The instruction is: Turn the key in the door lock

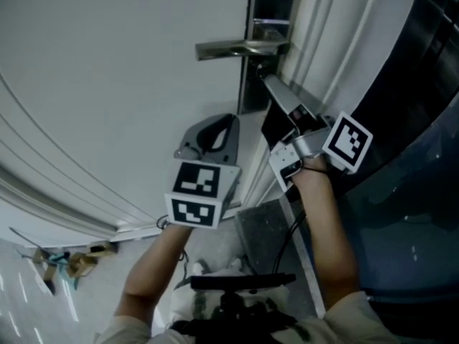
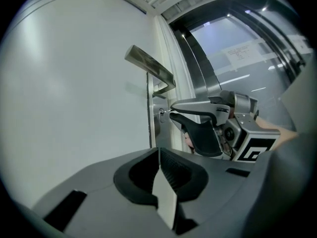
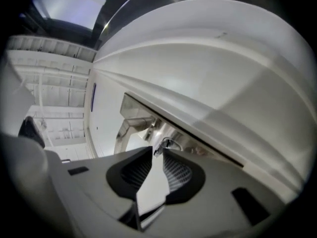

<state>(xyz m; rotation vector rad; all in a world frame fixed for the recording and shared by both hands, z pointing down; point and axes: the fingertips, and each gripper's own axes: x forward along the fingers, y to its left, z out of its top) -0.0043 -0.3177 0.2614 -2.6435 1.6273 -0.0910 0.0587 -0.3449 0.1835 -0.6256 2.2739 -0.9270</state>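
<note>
Roughly: white door (image 1: 107,84) fills the left side, its face flat and bare, so there's free room there. Lever handle (image 1: 240,47) juts out near the door edge. Key (image 2: 162,111) sits in the lock just under the handle. Right gripper (image 2: 171,110) reaches in from the frame side with its tips at the key head. Its jaws are slightly apart, pads not visibly pinching the key. Tight spot: handle above, door frame (image 1: 315,38) right beside. Left gripper (image 2: 158,150) hangs lower, apart from door and handle, jaws together, nothing between. Dark glass panel (image 1: 419,192) runs along the right. Small scraps (image 1: 64,260) lie on the floor, lower left.
</note>
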